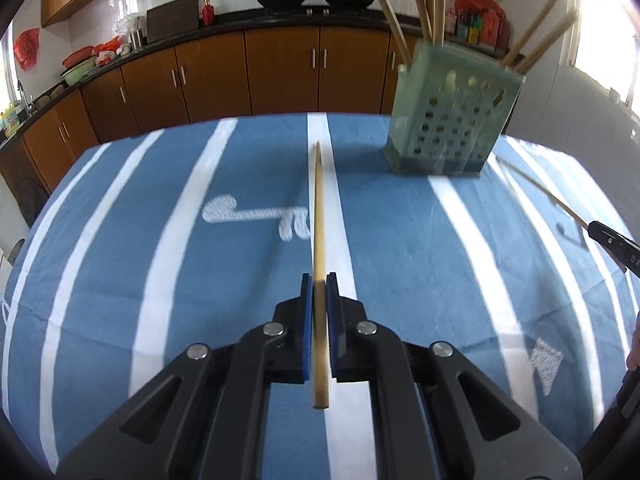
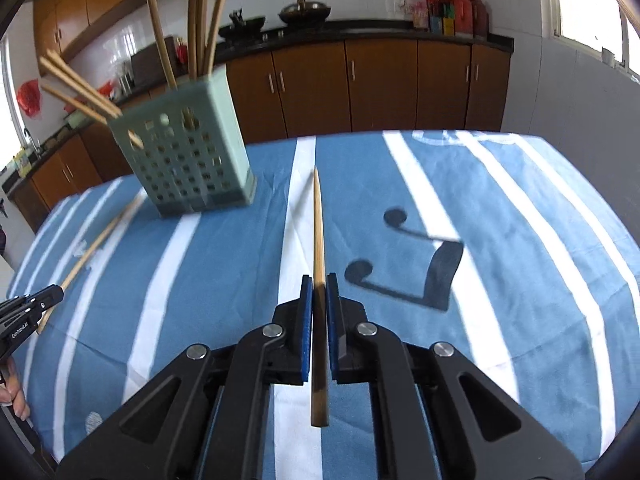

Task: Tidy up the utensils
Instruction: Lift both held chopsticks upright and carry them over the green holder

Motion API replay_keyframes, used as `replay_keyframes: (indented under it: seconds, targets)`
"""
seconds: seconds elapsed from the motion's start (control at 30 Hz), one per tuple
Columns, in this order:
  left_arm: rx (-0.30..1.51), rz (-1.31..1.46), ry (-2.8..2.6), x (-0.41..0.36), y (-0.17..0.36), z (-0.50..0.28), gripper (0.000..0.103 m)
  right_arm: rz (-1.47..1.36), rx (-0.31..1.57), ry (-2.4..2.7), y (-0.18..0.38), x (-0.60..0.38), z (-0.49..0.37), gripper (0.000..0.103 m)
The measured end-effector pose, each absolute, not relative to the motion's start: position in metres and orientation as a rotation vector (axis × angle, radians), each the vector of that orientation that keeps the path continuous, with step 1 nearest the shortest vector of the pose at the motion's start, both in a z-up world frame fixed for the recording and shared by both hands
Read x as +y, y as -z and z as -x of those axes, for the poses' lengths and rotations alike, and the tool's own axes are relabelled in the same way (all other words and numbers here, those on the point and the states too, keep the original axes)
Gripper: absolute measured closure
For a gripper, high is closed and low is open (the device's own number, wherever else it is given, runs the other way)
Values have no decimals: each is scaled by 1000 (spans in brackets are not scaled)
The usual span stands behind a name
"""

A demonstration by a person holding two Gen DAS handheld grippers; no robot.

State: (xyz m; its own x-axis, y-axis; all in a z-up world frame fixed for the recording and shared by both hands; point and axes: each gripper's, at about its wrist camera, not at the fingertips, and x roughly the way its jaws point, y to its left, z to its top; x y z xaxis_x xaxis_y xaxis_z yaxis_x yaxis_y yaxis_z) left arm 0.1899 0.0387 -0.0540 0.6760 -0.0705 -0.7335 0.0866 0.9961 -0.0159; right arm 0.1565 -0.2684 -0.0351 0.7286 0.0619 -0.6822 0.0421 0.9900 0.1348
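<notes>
Each claw grips one chopstick. In the left wrist view the left claw point(image 1: 319, 280) is closed on the left chopstick point(image 1: 319, 216), its blue pads point(image 1: 306, 320) pressing the stick from both sides. The stick's long axis runs straight ahead along the fingers: the thin tip points away toward the far edge of the desk, the blunt butt end sticks out behind the pads toward the camera. It lies over a white stripe of the blue cloth point(image 1: 160, 240) that covers the desk; whether the tip touches the cloth I cannot tell.

In the right wrist view the right claw point(image 2: 319, 280) is likewise clamped on the right chopstick point(image 2: 319, 224), tip forward and away, butt toward the camera, in line with the fingers.

The holder point(image 1: 448, 120), a pale green box with punched holes, stands upright on the cloth ahead and to the right of the left claw; from the right wrist it stands ahead and to the left. It holds several more chopsticks point(image 1: 424, 4): some rise near upright from one part, others lean outward from the side nearer the right claw. The compartments inside cannot be made out.

At the right edge of the left view the right claw shows with its stick pointing toward the holder. A hand point(image 2: 14, 392) shows at the left edge of the right view.
</notes>
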Motion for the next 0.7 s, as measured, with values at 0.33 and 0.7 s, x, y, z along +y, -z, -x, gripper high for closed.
replay_keyframes:
  seconds: [0.33,0.7]
  targets:
    - [635,65,85,51,-11,-174,96,-186,580,-17,-19,-280,-145,96]
    - [519,142,81,64,-55,-167,96,-210,500,-19,-46,-289,-141,96]
